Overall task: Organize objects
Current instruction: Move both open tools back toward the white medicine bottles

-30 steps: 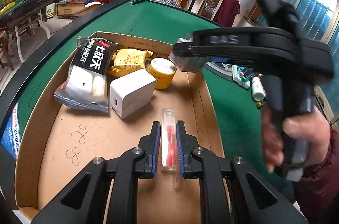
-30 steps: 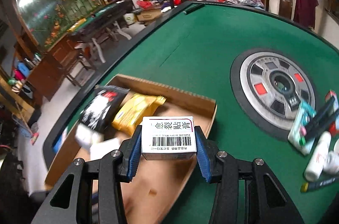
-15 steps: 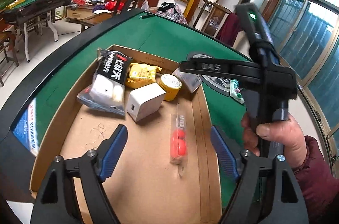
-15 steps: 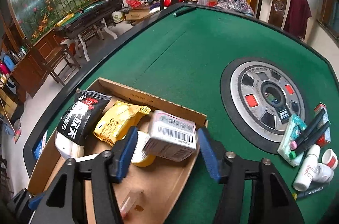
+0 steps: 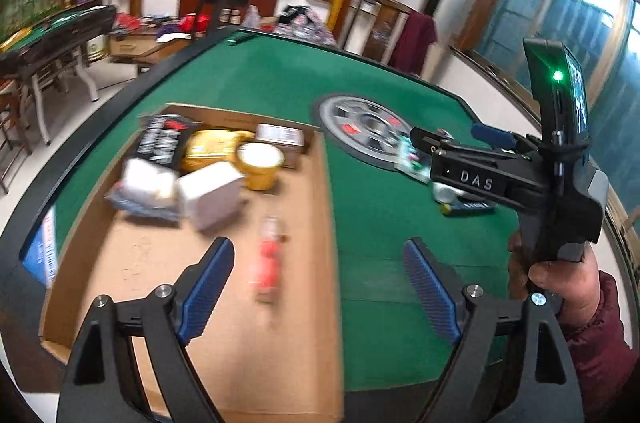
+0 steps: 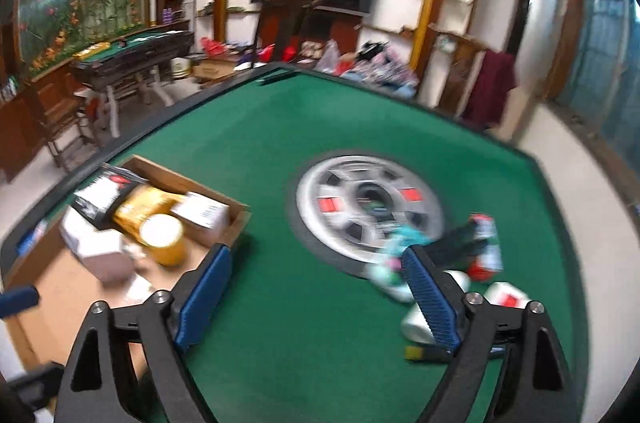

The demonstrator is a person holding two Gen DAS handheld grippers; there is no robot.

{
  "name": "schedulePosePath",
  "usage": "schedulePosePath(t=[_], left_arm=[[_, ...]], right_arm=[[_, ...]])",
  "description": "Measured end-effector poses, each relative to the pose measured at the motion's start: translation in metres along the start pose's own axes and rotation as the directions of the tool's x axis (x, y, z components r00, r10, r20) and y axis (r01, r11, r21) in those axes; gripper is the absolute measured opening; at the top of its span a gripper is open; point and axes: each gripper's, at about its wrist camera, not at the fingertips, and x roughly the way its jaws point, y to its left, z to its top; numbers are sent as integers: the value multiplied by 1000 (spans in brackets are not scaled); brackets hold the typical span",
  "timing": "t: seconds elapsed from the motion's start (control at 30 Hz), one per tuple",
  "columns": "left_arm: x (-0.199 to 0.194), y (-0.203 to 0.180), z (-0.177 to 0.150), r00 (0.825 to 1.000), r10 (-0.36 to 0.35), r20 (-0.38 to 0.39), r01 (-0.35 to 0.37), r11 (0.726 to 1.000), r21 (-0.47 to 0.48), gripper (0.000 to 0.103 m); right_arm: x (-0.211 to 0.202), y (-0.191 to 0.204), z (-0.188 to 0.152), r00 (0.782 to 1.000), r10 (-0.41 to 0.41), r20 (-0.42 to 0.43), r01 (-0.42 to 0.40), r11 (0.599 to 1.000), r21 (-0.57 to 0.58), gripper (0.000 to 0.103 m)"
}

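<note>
Two grippers, both w/ jaws spread wide and nothing between the pads; both have just been opening.

Left gripper (image 5: 318, 283), bottom centre of the left wrist view, tilts downward over the near right wall of the cardboard box (image 5: 328, 223). Its left pad sits over the box floor, right pad over the green table (image 5: 400, 223). Clear tube w/ red contents (image 5: 268, 263) lies loose on the box floor just ahead of the left pad, blurred.

Right gripper (image 6: 316, 295) angles down over bare felt between the box (image 6: 236, 219) at mid-left and the round grey centre disc (image 6: 348, 183). In the left wrist view its black body reads "DAS" at right, held in a hand (image 5: 560, 279) w/ a dark red sleeve, lower right.

White barcode box (image 6: 200, 211) rests inside the cardboard box at its far right corner, beside the yellow tape roll (image 6: 162, 237), apart from both grippers. Small bottles and pens (image 6: 480, 255) cluster at lower right, partly behind the right pad, too blurred to sort.
</note>
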Motion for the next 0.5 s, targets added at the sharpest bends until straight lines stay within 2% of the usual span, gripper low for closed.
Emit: schedulePosePath(t=[0.17,0.37,0.5], left_arm=[[23,-46,9,998,-49,-45,53,996,73,86],[55,-92,20,996,-44,-71,54,986,155,86],[74,-109,24,994,-47,-96,63,983,170,86]], right_arm=[[-3,-50,-20,993,-117,8,117,993,-1,94],[5,-111,-40,987,-161,-20,163,983,80,94],[12,-139,-48,984,-174,-38,178,977,115,94]])
